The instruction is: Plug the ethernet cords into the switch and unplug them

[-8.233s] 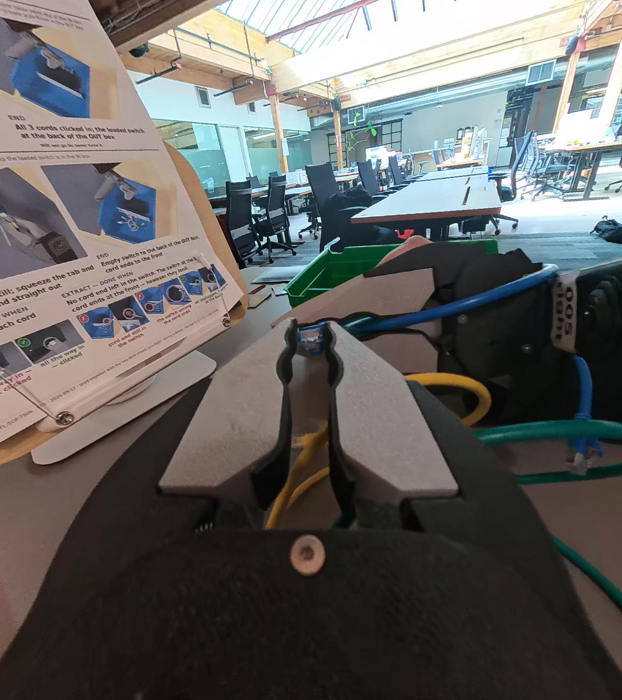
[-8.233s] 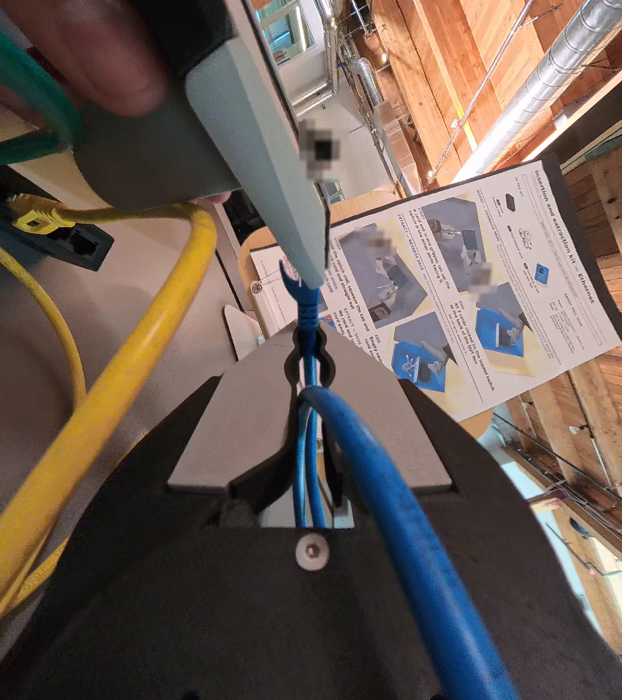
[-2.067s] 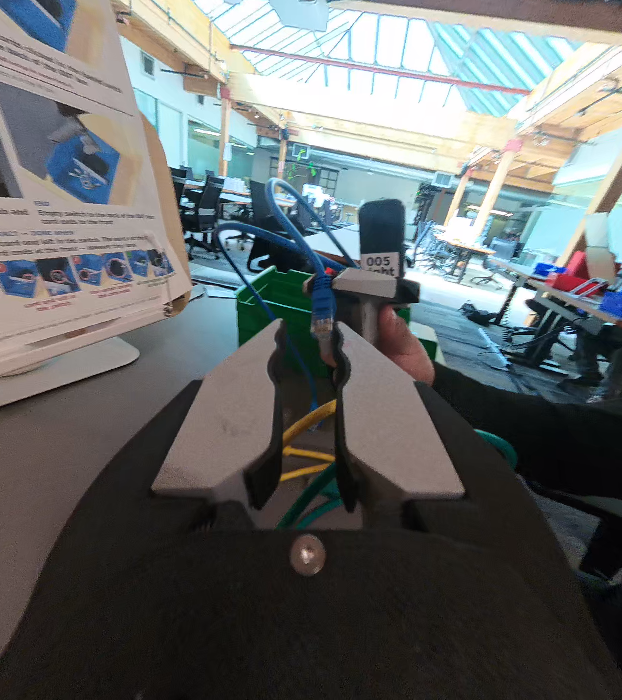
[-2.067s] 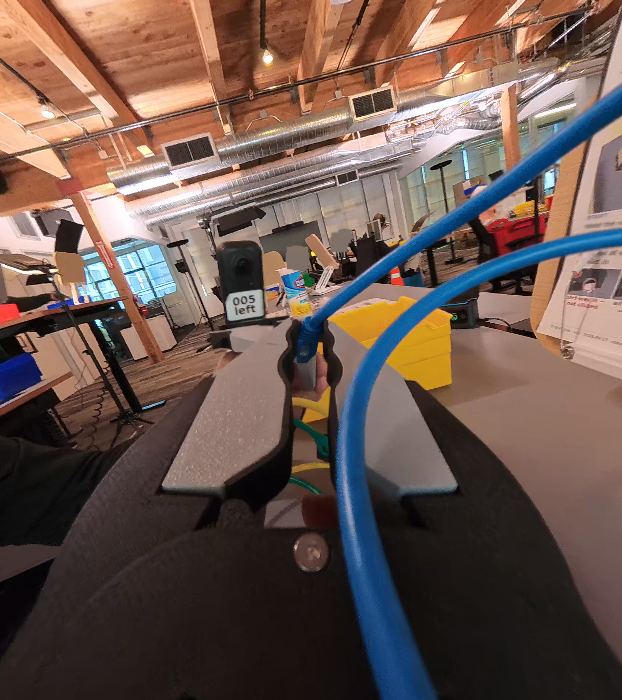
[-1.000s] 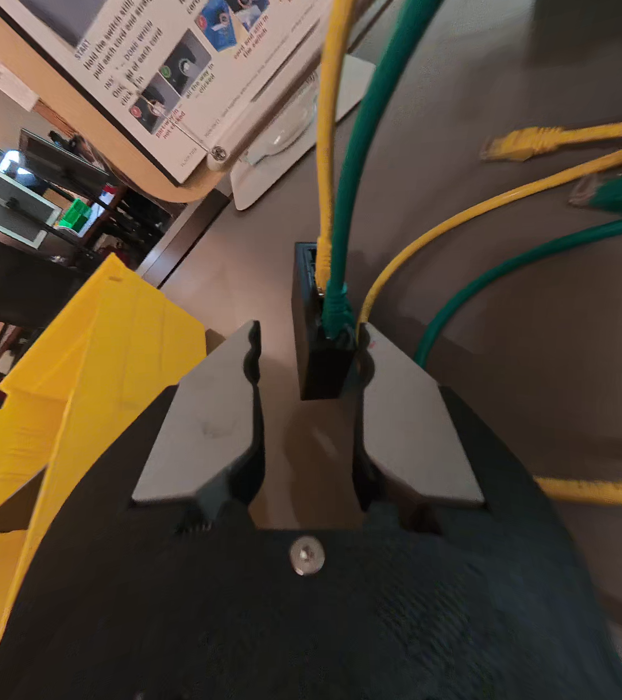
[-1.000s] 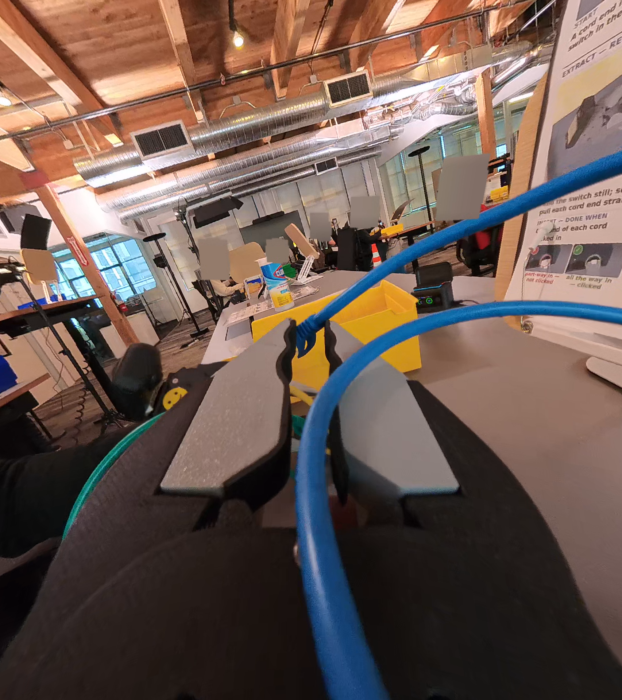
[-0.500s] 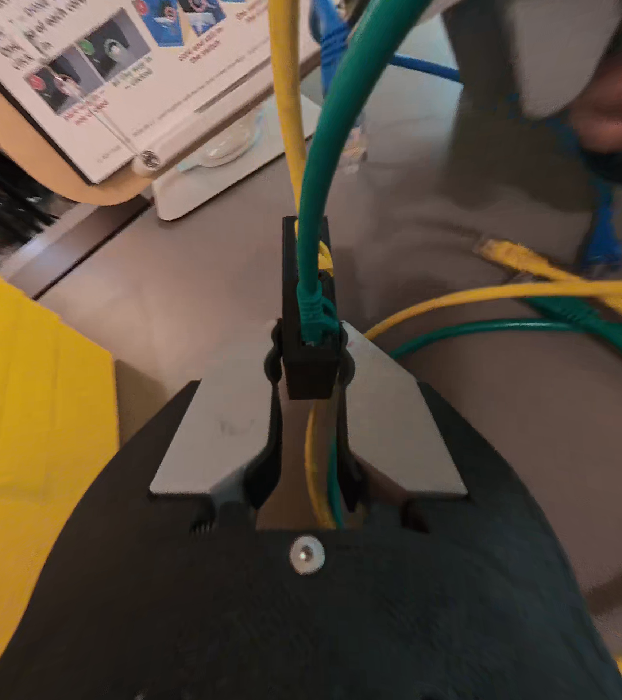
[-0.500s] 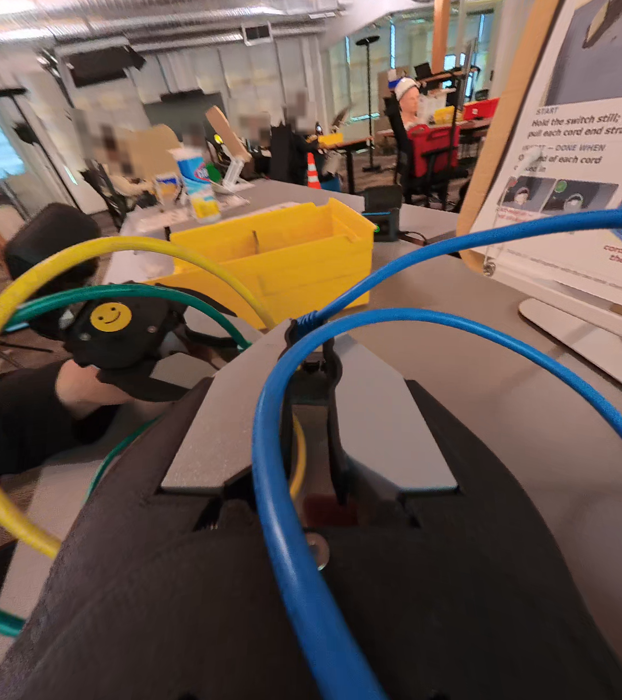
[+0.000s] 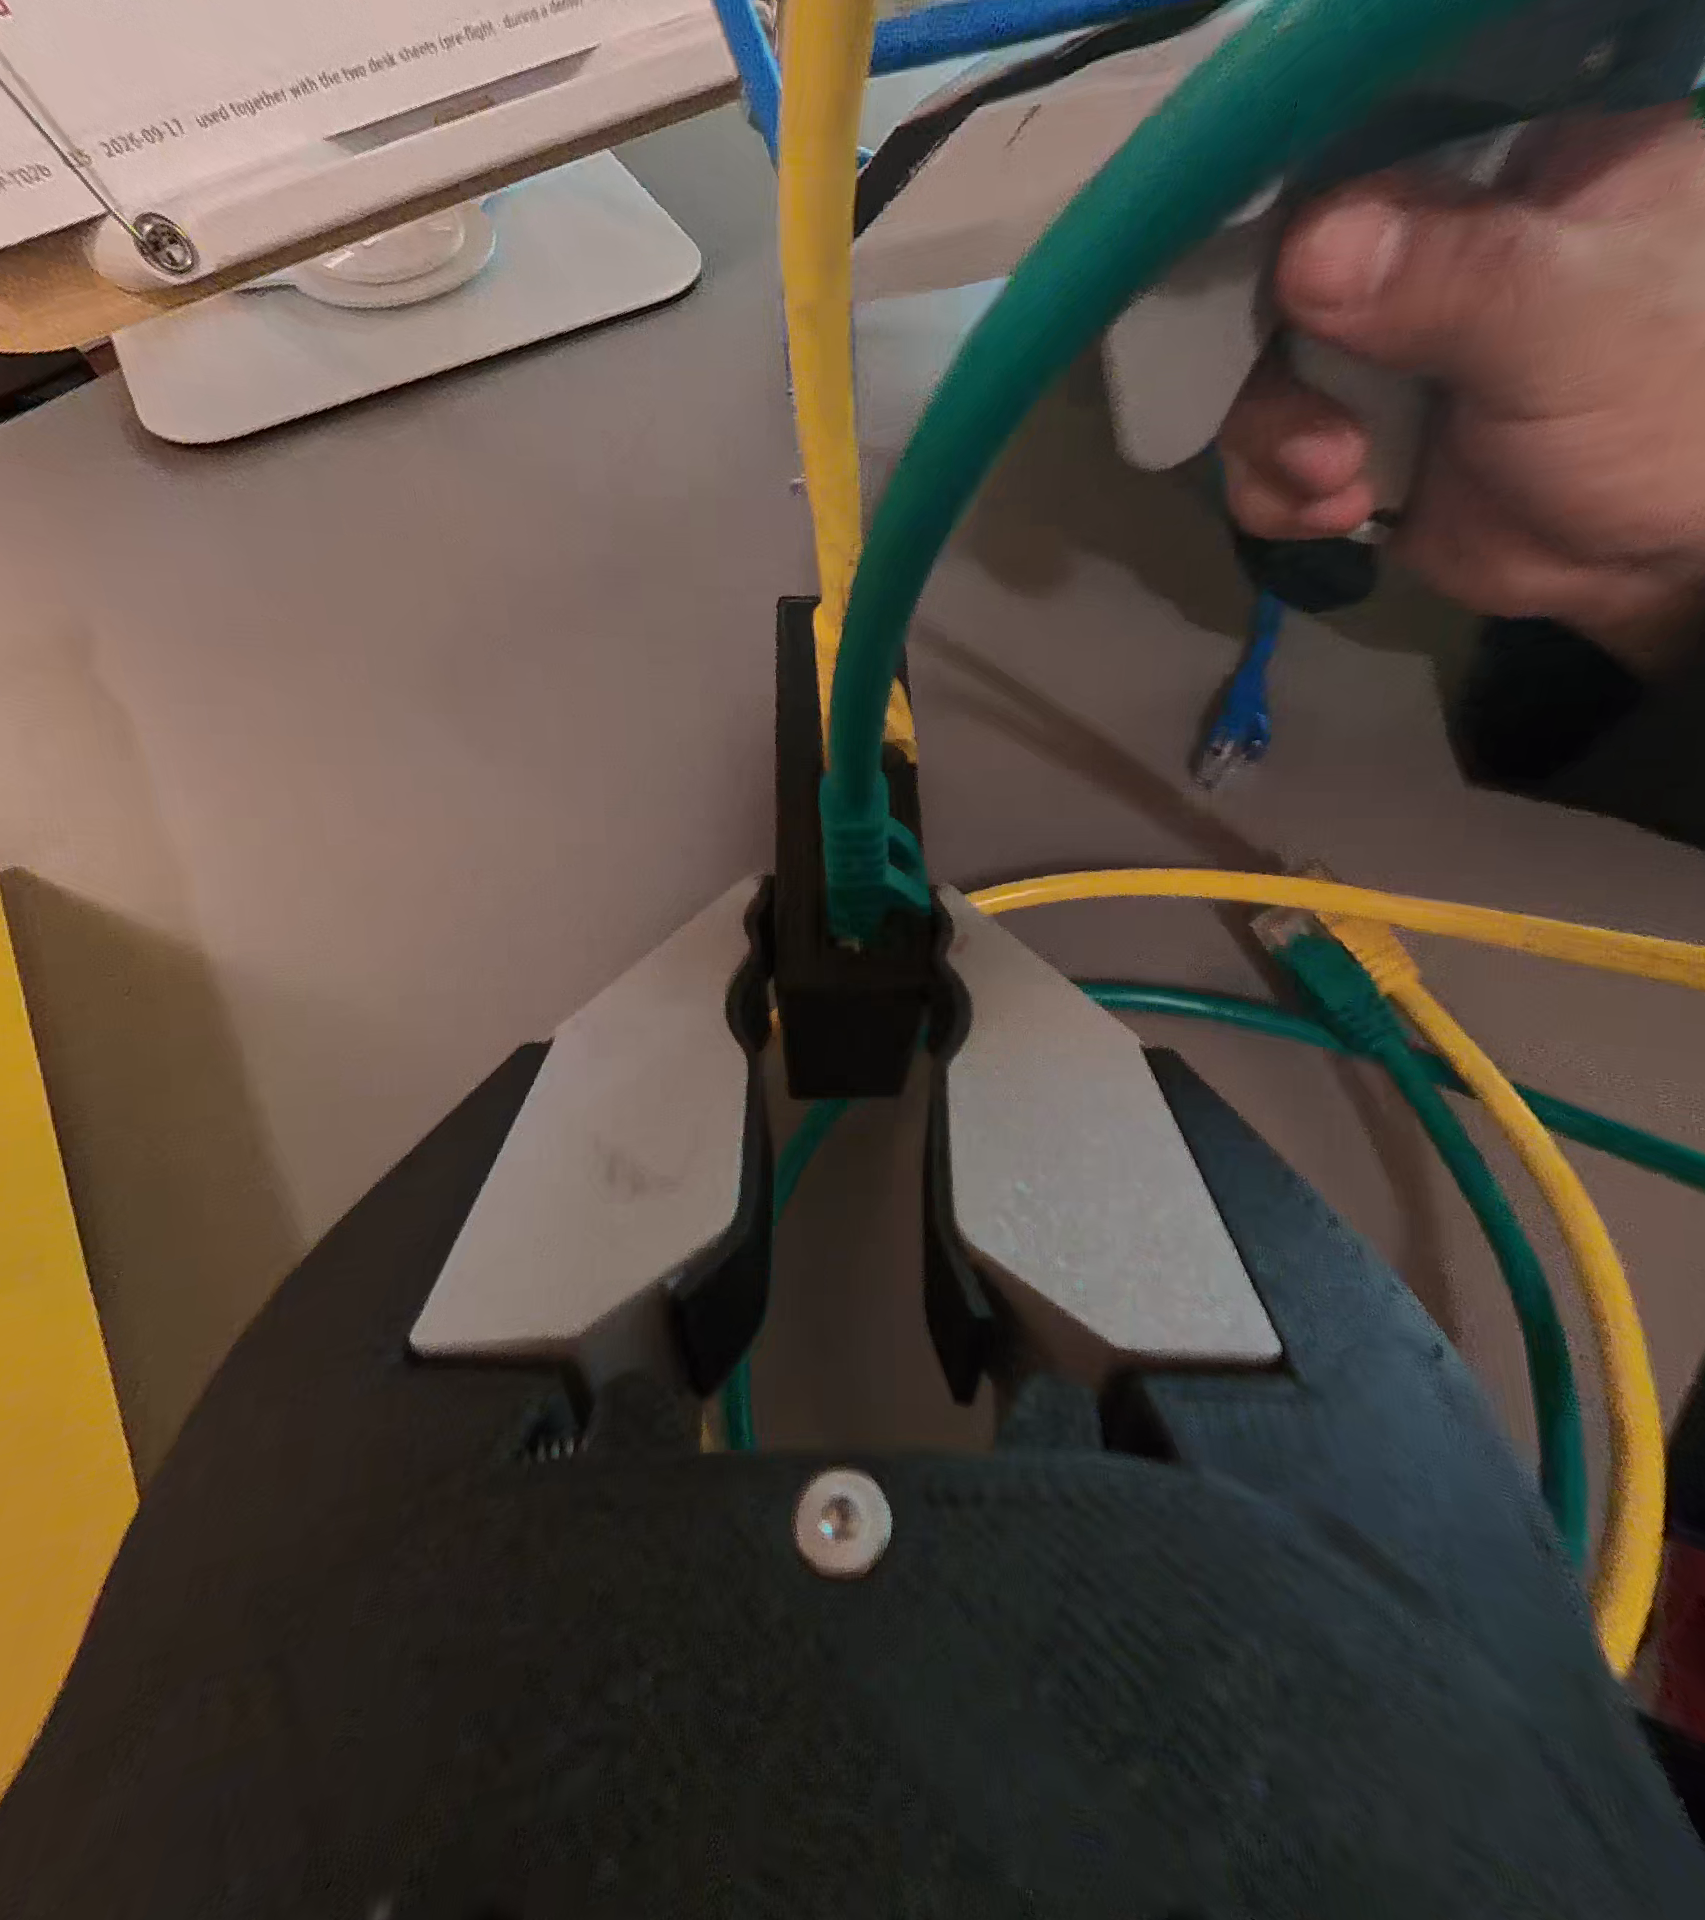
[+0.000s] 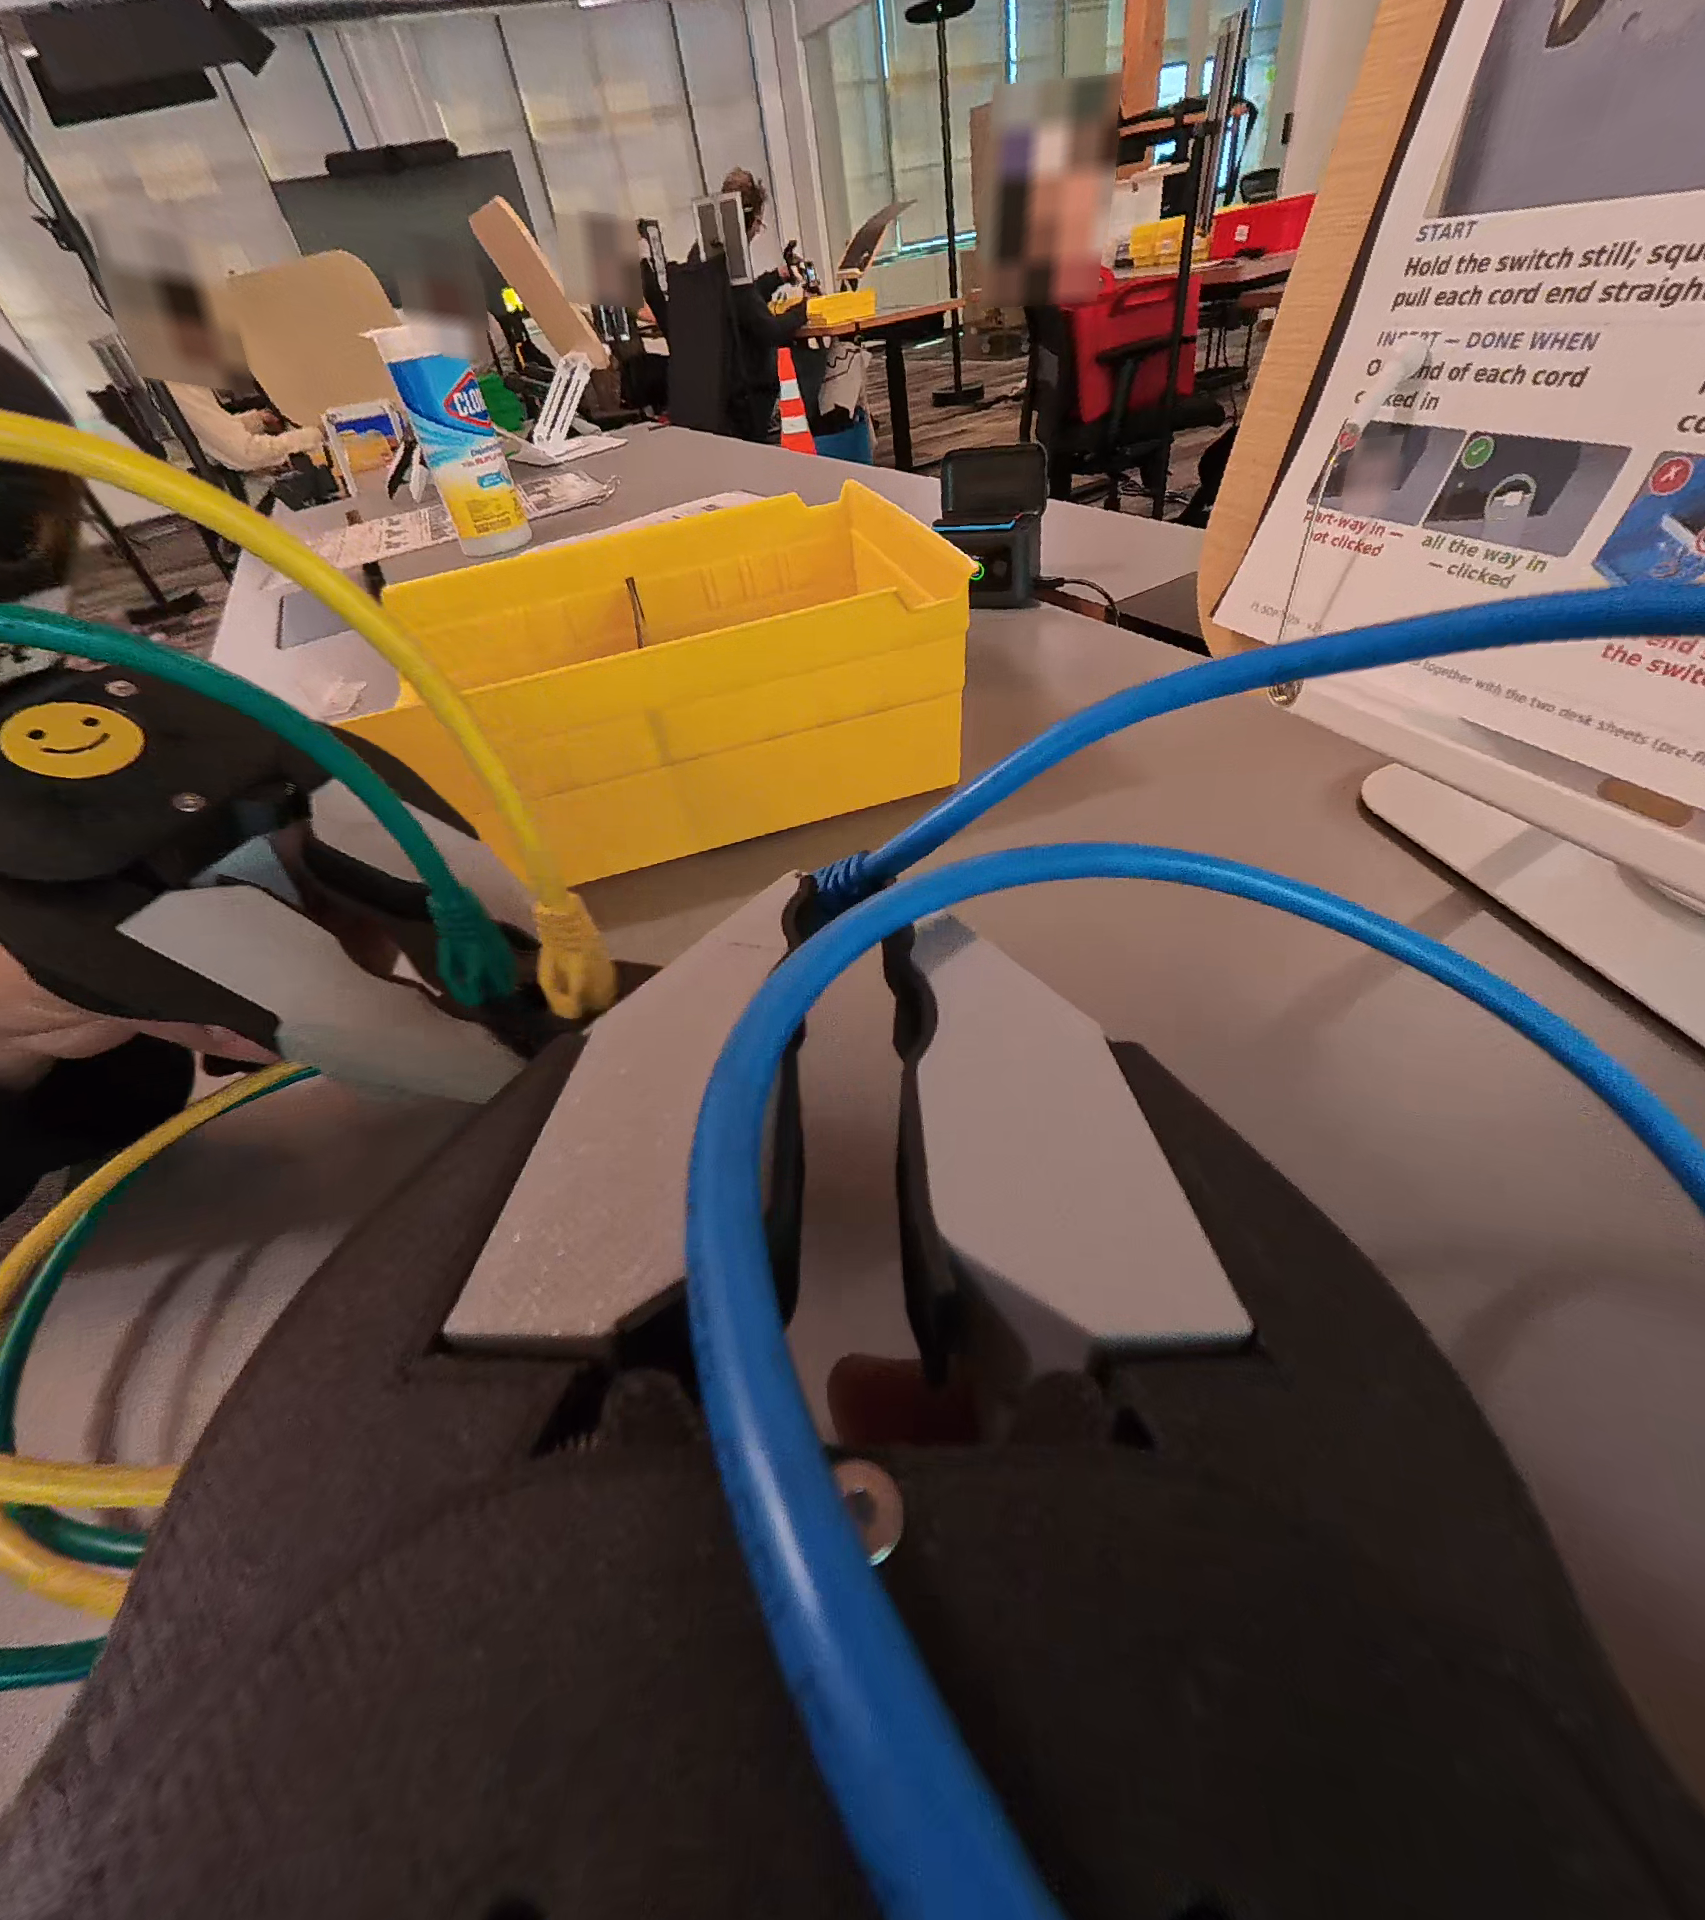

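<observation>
The black switch (image 9: pixel 843 997) sits at the centre of the left wrist view, its near end pinched between the jaws of the left gripper (image 9: pixel 846 971), which are closed narrowly on its two sides. A green cord (image 9: pixel 941 499) and a yellow cord (image 9: pixel 820 312) are already seated in its upper face, green nearer the camera and yellow just behind it. Their free ends lie together on the grey tabletop (image 9: pixel 360 675) at the right of that view.

In the right wrist view the right gripper (image 10: pixel 853 894) is closed on the blue cord (image 10: pixel 1191 686) just behind its plug; the plug itself is hidden under the fingertips. From the left wrist view that blue plug (image 9: pixel 1237 717) hangs below the person's hand (image 9: pixel 1544 384) at upper right, well apart from the switch and pointing down at the tabletop.

The step in hand looks like seating the third cord. To do it well, the left grip should keep the switch level and unmoving, since it holds only one end. The blue plug needs turning so that it lines up with a free port beyond the yellow one, then a straight push until the latch catches. The green and yellow loops arch across the approach, so the plug is best brought in from the far side to avoid snagging them. A yellow bin (image 10: pixel 723 665) and an instruction board (image 10: pixel 1596 395) stand behind, clear of the work.
</observation>
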{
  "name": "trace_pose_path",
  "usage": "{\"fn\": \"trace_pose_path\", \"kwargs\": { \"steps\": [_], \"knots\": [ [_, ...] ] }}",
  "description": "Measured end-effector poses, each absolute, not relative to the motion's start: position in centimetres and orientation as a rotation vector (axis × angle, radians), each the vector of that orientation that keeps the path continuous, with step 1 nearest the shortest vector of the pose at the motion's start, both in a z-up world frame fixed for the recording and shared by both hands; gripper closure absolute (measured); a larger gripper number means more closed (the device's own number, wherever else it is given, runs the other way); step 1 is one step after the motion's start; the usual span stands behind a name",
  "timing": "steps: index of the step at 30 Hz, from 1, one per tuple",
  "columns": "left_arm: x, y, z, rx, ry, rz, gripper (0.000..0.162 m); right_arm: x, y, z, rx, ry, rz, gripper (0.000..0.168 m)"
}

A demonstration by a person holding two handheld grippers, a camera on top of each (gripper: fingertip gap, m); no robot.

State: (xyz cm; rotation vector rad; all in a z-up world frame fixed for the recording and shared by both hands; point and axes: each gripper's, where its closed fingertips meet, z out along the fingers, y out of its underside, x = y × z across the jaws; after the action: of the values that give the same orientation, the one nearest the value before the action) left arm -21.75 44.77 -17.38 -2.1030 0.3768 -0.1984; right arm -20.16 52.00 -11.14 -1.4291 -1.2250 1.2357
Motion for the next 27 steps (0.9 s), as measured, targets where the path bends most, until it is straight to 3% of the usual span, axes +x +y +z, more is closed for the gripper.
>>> {"fn": "trace_pose_path", "kwargs": {
  "steps": [12, 18, 27],
  "knots": [
    [-21.7, 42.6, -19.8, -2.1, 0.418, -0.166, 0.136, -20.2, 51.9, -11.1, -1.422, -1.221, 1.247, 0.16],
    [-21.2, 42.7, -21.4, -2.146, 0.547, -0.024, 0.126, -20.2, 51.7, -11.0, -1.42, -1.224, 1.269, 0.159],
    [-23.3, 44.2, -21.0, -2.132, 0.528, 0.145, 0.135, -19.9, 48.3, -8.9, -1.256, -1.316, 1.377, 0.16]
  ]
}}
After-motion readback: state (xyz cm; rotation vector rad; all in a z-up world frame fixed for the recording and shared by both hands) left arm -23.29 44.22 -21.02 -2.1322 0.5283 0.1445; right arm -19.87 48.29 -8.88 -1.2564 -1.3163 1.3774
